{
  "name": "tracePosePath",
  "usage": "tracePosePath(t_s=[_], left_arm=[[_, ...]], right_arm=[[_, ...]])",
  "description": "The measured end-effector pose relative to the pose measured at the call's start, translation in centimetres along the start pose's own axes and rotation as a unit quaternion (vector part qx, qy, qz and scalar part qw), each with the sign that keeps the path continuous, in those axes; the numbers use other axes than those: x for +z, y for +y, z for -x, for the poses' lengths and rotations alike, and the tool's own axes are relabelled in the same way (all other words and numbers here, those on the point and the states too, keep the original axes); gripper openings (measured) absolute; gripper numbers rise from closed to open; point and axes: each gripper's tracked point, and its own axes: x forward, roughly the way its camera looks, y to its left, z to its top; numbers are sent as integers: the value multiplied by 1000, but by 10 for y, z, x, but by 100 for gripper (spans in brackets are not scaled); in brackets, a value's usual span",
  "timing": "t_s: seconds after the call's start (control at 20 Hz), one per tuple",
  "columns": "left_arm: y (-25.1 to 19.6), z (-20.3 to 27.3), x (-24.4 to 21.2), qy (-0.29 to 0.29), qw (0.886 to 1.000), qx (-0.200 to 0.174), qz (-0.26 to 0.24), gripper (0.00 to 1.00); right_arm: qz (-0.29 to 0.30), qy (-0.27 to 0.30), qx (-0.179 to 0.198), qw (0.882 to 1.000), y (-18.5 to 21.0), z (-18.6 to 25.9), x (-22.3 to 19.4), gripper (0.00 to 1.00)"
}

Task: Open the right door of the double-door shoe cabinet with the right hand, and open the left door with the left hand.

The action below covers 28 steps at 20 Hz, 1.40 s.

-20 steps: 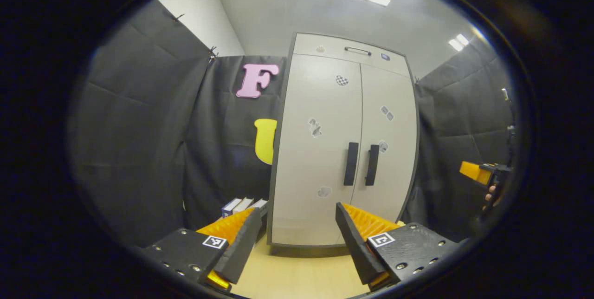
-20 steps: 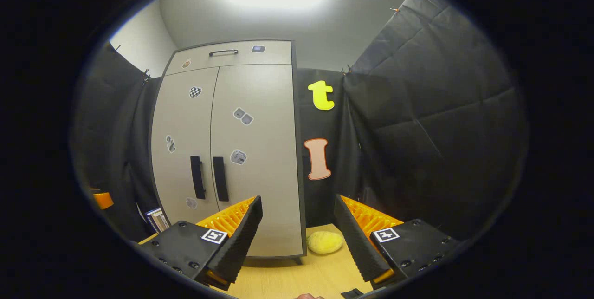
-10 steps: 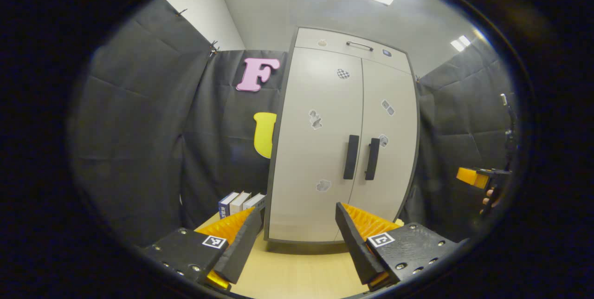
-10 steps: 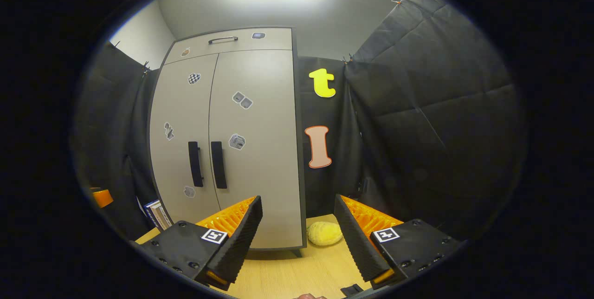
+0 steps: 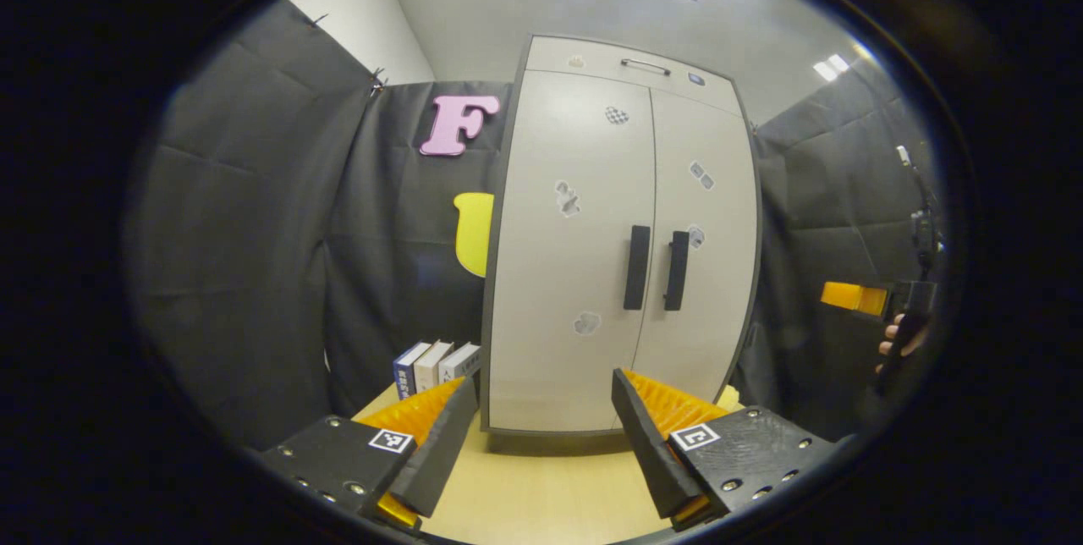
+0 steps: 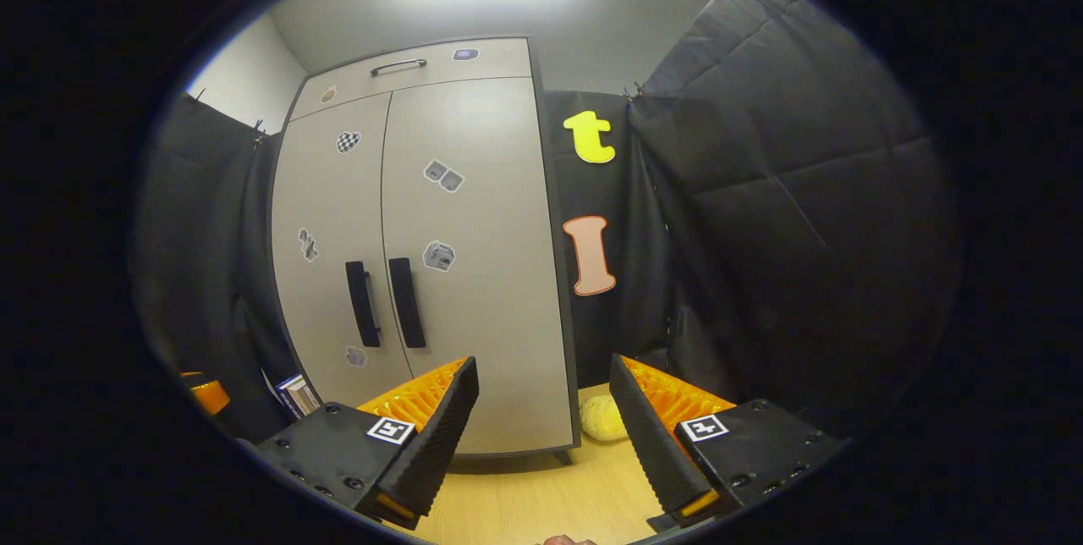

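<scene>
The shoe cabinet (image 5: 622, 249) stands upright on the wooden table (image 5: 541, 494), both doors closed. Left of it stand books (image 5: 436, 366). The left gripper (image 5: 541, 435), jaws wide and empty, hovers well short of the left door handle (image 5: 636, 267). The right gripper (image 6: 541, 431), likewise wide and empty, sits off the cabinet's right edge, well short of the right door handle (image 6: 406, 302). A yellow sponge (image 6: 602, 429) lies beside the cabinet's right foot.

Upright pale shoe cabinet (image 5: 575, 274), both doors shut, dark handles
</scene>
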Motion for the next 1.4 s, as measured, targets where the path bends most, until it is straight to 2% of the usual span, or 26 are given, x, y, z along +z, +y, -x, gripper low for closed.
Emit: tracePosePath(t_s=[0.05,0.1,0.15,0.2,0.25,0.3,0.8,0.85,0.95,1.0,1.05,1.1,1.2,1.25,1.3,1.35,1.4], left_arm=[[0,-1,0,0,1000,-2,2,94],[-1,-3,1,0,1000,-5,5,94],[-1,-3,-2,1,1000,-6,7,94],[0,-4,-2,2,1000,-7,7,94],[1,-3,-3,2,1000,-6,6,94],[2,-3,-3,2,1000,-5,4,94],[21,5,-11,11,1000,9,-13,94],[23,7,-11,11,1000,11,-16,94],[29,10,-15,14,1000,17,-16,94],[31,11,-17,17,1000,19,-15,94],[34,12,-20,20,1000,21,-13,94],[37,13,-23,24,999,24,-12,94],[44,14,-28,31,999,32,-11,94],[47,14,-31,34,999,36,-10,94],[51,14,-33,37,999,39,-8,94],[53,17,-35,39,998,42,-6,94],[56,18,-36,40,998,45,-5,94]], right_arm=[[-1,1,1,1000,4,-5,2,98],[-1,2,3,1000,8,-10,3,93],[1,3,6,1000,13,-14,6,93],[2,4,10,1000,18,-18,9,98],[2,3,14,1000,23,-24,13,93],[3,1,20,1000,29,-29,17,98],[33,-19,92,995,105,-83,48,98],[33,-20,99,994,113,-88,50,93],[38,-23,109,993,126,-100,54,93],[43,-27,110,993,131,-106,56,98],[48,-31,110,992,135,-113,57,98],[53,-32,109,992,139,-120,57,93],[59,-32,110,992,148,-131,54,93],[61,-29,110,992,152,-138,50,98],[61,-26,114,991,158,-143,47,93],[61,-25,113,991,160,-149,44,98],[64,-21,108,992,161,-156,39,99]])
